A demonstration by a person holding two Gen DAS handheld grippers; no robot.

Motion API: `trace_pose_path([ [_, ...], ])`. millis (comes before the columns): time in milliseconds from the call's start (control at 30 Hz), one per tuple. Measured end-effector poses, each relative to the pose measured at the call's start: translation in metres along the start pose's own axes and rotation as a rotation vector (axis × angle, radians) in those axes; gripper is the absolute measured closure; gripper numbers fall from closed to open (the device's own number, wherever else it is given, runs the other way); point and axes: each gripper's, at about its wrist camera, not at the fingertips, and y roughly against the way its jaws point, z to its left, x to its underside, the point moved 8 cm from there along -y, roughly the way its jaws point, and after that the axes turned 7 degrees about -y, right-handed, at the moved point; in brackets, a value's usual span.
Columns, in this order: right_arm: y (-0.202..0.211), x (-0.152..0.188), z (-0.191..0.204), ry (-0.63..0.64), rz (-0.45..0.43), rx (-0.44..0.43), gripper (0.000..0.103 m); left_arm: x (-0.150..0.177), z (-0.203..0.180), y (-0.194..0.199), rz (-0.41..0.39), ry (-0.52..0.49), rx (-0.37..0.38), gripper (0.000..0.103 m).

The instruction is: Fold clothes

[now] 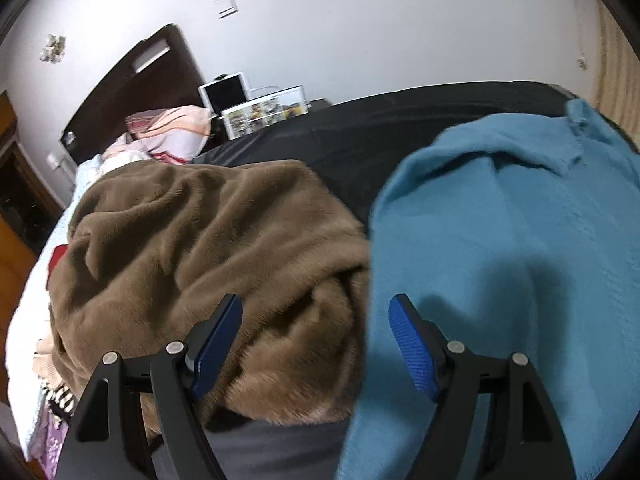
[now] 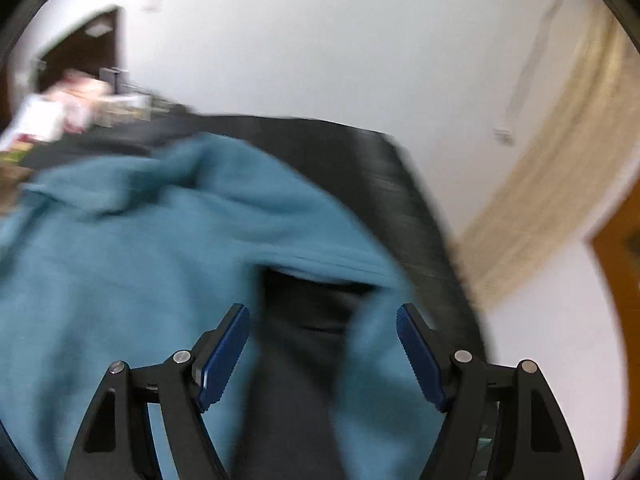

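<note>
A teal knitted garment (image 1: 500, 240) lies spread on a dark bed cover (image 1: 352, 136). It also shows in the right wrist view (image 2: 140, 248), blurred. A brown fleece garment (image 1: 200, 240) lies crumpled to its left. My left gripper (image 1: 316, 320) is open and empty above the border between the brown and teal garments. My right gripper (image 2: 324, 328) is open and empty above the teal garment's right part, over a gap where dark cloth (image 2: 296, 360) shows.
Pillows (image 1: 168, 136) and a dark headboard (image 1: 136, 84) are at the far left. A small monitor (image 1: 224, 94) and a clear box (image 1: 268, 110) stand beside the bed. A beige curtain (image 2: 560, 184) and white wall (image 2: 320, 40) are behind.
</note>
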Motion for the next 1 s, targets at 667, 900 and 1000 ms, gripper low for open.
trace_pose_path([
  [667,-0.144,-0.033,0.204,0.253,0.277,-0.247,0.026,0.019,-0.024,0.012,-0.029,-0.064,0.010,0.023],
  [900,-0.164,-0.069,0.226,0.216,0.254,-0.288,0.026,0.002,-0.020,0.003,-0.035,-0.062,0.028,0.023],
  [1000,-0.172,-0.106,0.223,0.087,0.194,-0.325,0.026,0.001,-0.017,-0.003,-0.023,-0.048,0.026,0.023],
])
